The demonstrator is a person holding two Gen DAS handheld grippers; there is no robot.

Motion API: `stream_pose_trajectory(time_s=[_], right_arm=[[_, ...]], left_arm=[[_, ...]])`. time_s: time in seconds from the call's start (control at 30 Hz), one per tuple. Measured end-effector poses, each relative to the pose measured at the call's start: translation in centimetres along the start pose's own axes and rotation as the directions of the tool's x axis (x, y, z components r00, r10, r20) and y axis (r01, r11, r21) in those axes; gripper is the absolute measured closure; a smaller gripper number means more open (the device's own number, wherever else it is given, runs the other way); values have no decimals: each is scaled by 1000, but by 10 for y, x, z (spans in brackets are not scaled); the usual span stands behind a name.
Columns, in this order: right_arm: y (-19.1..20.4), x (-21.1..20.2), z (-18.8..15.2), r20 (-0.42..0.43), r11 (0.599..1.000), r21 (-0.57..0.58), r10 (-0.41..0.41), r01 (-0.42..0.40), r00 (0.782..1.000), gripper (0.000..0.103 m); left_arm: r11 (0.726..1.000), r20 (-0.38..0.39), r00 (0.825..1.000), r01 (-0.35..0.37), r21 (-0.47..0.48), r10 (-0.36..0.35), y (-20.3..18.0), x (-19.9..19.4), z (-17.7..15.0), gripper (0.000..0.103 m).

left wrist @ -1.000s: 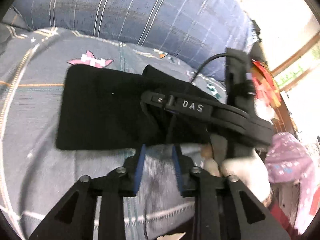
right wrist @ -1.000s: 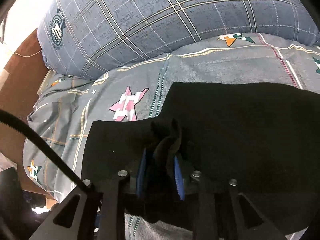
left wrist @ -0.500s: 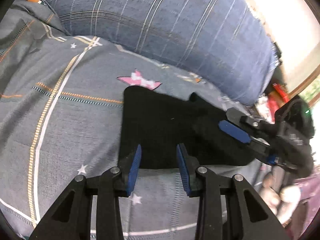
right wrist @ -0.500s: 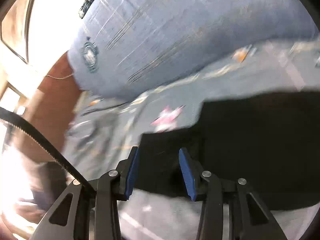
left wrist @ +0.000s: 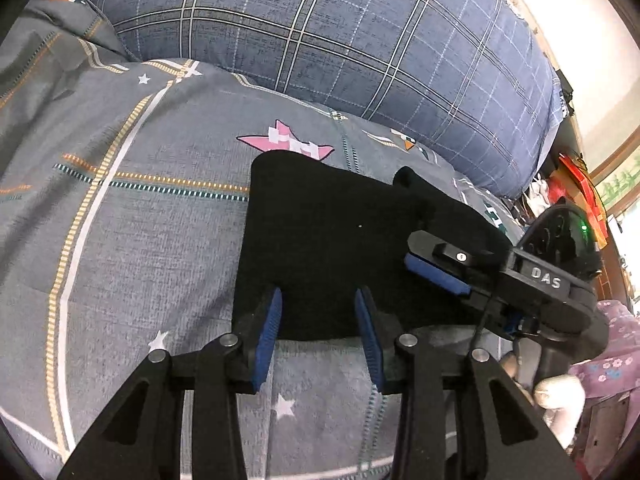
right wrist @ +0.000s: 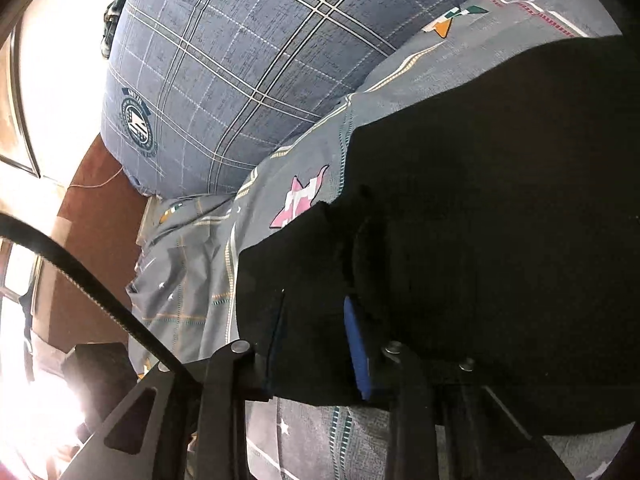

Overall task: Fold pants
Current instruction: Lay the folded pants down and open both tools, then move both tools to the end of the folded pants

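Released, both the left gripper (left wrist: 318, 324) and right gripper (right wrist: 316, 344) hover spread over the pants (left wrist: 320, 248).

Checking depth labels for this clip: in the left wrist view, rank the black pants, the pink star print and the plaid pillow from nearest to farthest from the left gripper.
1. Pants: folded, their near edge between the open fingers of the left gripper.
2. Pink star: on the bedsheet just beyond the pants' far edge.
3. Pillow: farthest, across the top.

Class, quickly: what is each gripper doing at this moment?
Left gripper: open, holding nothing, at the near edge of the black pants.
Right gripper: open, straddling the pants, not clamped.
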State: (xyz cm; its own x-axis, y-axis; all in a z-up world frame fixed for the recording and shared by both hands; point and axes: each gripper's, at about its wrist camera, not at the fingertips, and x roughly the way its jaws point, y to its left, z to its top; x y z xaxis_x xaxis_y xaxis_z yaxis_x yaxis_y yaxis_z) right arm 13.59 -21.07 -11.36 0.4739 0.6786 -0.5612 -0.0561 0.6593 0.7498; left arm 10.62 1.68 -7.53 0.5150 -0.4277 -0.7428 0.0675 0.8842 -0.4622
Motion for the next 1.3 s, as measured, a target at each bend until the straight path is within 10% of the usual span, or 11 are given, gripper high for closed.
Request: stream_pose_trajectory(time_s=[0.37, 0.8, 1.3], right_arm=[[-9, -61, -13, 144, 973, -129, -175, 194, 974, 58], [-50, -147, -50, 412, 893, -133, -344, 429, 844, 48], [-63, -159, -49, 422, 932, -82, -288, 352, 860, 46]], left_arm=[[981, 39, 988, -155, 117, 152, -37, -28, -20, 58], [858, 184, 933, -358, 368, 310, -127, -35, -50, 52], [826, 143, 933, -359, 435, 330, -154, -14, -61, 51]])
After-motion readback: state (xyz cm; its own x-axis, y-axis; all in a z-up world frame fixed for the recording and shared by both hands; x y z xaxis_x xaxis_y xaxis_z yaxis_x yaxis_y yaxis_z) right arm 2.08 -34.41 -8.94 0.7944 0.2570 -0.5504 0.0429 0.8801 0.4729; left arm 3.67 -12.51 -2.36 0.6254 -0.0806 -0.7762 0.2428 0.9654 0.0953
